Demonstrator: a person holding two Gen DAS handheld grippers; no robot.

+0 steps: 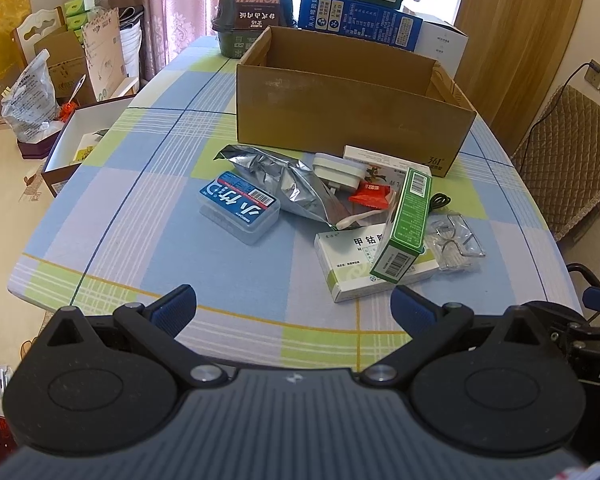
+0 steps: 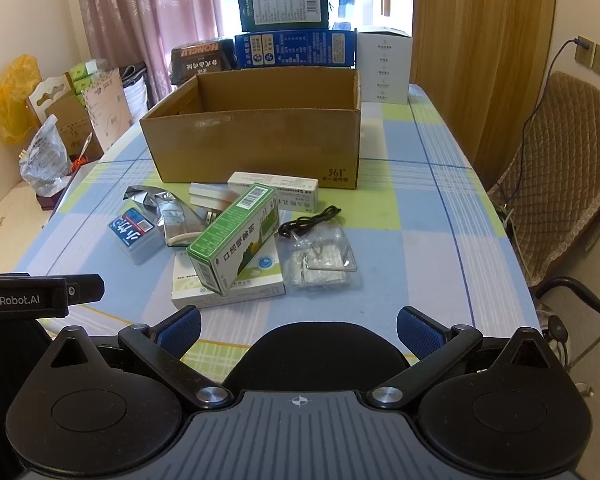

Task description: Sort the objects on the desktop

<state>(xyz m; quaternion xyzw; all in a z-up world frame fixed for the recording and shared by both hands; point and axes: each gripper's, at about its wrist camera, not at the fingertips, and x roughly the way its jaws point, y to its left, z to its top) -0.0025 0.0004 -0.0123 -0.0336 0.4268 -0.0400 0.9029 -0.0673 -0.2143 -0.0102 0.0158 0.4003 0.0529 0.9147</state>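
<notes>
**Sorting not yet begun: both claws spread above the clutter**

Hovering at the near table edge, the left gripper (image 1: 294, 310) and right gripper (image 2: 298, 330) are both released, jaws wide, holding nothing. The pile lies straight ahead of both, between the claws and the open cardboard box (image 2: 260, 148). The green carton (image 2: 236, 236) lies tilted atop the flat white medicine box (image 2: 228, 288), its long axis running away and rightward; the right claw looks nearer it. The blue plastic case (image 1: 239, 207) lies left, likely closer to the left claw. Counted: one foil pouch (image 1: 276, 178), one charger plug (image 1: 338, 168), one black cable (image 2: 310, 220), one clear bag of hooks (image 2: 324, 258), three cartons.
</notes>
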